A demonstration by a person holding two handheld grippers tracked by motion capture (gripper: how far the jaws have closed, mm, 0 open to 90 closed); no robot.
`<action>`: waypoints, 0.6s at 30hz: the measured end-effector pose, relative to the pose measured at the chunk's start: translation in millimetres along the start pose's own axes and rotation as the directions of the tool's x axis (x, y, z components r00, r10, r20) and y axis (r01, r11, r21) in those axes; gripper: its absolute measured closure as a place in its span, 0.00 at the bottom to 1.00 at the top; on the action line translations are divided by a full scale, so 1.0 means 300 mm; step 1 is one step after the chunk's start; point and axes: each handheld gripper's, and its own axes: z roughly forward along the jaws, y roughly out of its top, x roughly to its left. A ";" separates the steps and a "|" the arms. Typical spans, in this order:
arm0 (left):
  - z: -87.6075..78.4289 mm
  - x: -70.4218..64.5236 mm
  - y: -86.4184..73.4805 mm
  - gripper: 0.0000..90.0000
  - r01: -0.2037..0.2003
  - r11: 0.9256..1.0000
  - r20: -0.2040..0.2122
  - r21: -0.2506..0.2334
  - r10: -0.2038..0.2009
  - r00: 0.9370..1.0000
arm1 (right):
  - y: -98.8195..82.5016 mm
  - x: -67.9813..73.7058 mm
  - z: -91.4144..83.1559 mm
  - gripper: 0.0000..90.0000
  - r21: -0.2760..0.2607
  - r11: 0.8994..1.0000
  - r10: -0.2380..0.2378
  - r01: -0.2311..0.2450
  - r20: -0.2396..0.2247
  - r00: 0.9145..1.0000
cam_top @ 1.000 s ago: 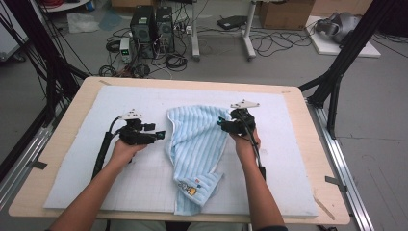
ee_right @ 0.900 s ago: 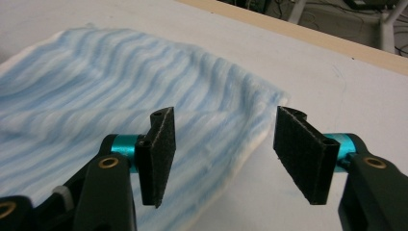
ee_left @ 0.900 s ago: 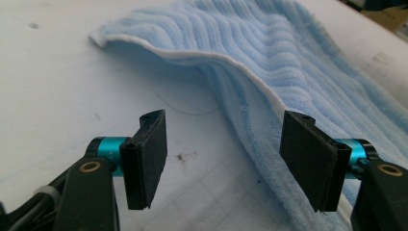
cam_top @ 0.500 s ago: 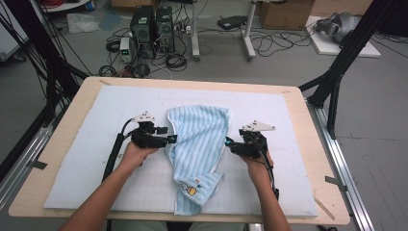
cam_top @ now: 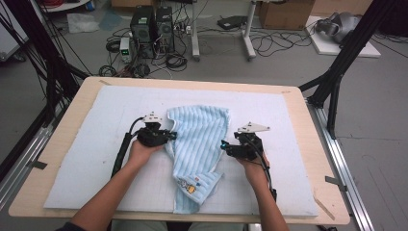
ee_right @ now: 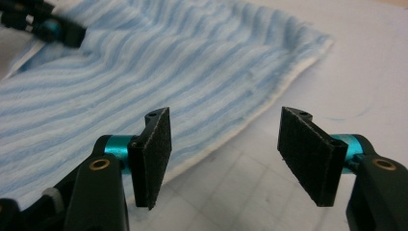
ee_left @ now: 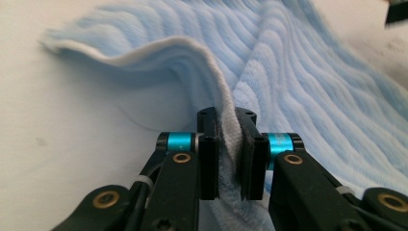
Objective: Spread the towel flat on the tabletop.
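Observation:
A light blue striped towel (cam_top: 199, 139) lies crumpled lengthwise on the white mat (cam_top: 96, 144), a small cartoon patch near its front end. My left gripper (cam_top: 168, 136) is at the towel's left edge; its jaws have just been closing and now pinch the white hem (ee_left: 230, 139). At the towel's right edge my right gripper (cam_top: 224, 146) stands open, the edge (ee_right: 231, 139) lying between and beyond its pads (ee_right: 155, 149) without touching them. In the right gripper view the left gripper (ee_right: 45, 26) appears far off at the top left.
The mat covers a wooden table (cam_top: 317, 159) with bare wood around its rim. Black frame posts (cam_top: 337, 77) stand at the table's right and left. Computers and cables (cam_top: 154, 29) lie on the floor beyond the far edge.
My right hand has drawn back toward the front along the towel's right edge. The left gripper has moved in to the towel's left edge and closed on its hem.

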 end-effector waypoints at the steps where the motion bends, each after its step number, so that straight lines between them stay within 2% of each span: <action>1: -0.004 0.010 0.001 0.91 0.001 1.000 -0.010 -0.006 -0.002 1.000 | 0.002 0.012 0.014 0.41 0.006 1.000 0.008 -0.008 -0.026 1.000; 3: -0.011 0.026 0.001 0.91 0.000 1.000 -0.021 -0.012 0.000 1.000 | 0.008 0.045 0.047 0.42 0.016 1.000 0.022 -0.021 -0.077 0.997; 5: -0.018 0.037 0.001 0.92 0.012 1.000 -0.021 -0.022 -0.012 1.000 | 0.018 0.084 0.084 0.44 0.031 0.999 0.011 -0.008 -0.097 0.995; 7: -0.023 0.042 0.002 0.92 0.016 1.000 -0.022 -0.026 -0.016 1.000 | 0.025 0.119 0.122 0.51 0.063 0.997 -0.028 0.034 -0.091 0.995; 9: -0.033 0.054 0.003 0.92 0.016 0.999 -0.025 -0.029 -0.017 1.000 | 0.022 0.145 0.161 0.60 0.125 0.987 -0.093 0.099 -0.055 0.994; 11: -0.045 0.069 0.004 0.92 0.013 1.000 -0.029 -0.026 -0.014 0.999 | 0.027 0.147 0.171 0.74 0.116 0.986 -0.110 0.116 -0.055 0.992; 12: -0.054 0.078 0.005 0.92 0.010 1.000 -0.027 -0.016 -0.011 1.000 | 0.034 0.144 0.172 0.84 0.130 0.985 -0.109 0.116 -0.059 0.992; 13: -0.062 0.085 0.006 0.92 0.011 1.000 -0.018 -0.012 -0.011 1.000 | 0.039 0.143 0.174 0.89 0.140 0.983 -0.112 0.120 -0.065 0.992; 15: -0.079 0.093 0.010 0.92 0.001 1.000 -0.013 -0.021 -0.001 1.000 | 0.049 0.141 0.183 0.93 0.147 0.980 -0.124 0.134 -0.078 0.989; 18: -0.086 0.113 0.022 0.92 -0.003 1.000 -0.019 -0.029 0.003 1.000 | 0.066 0.135 0.203 0.94 0.141 0.977 -0.150 0.161 -0.087 0.985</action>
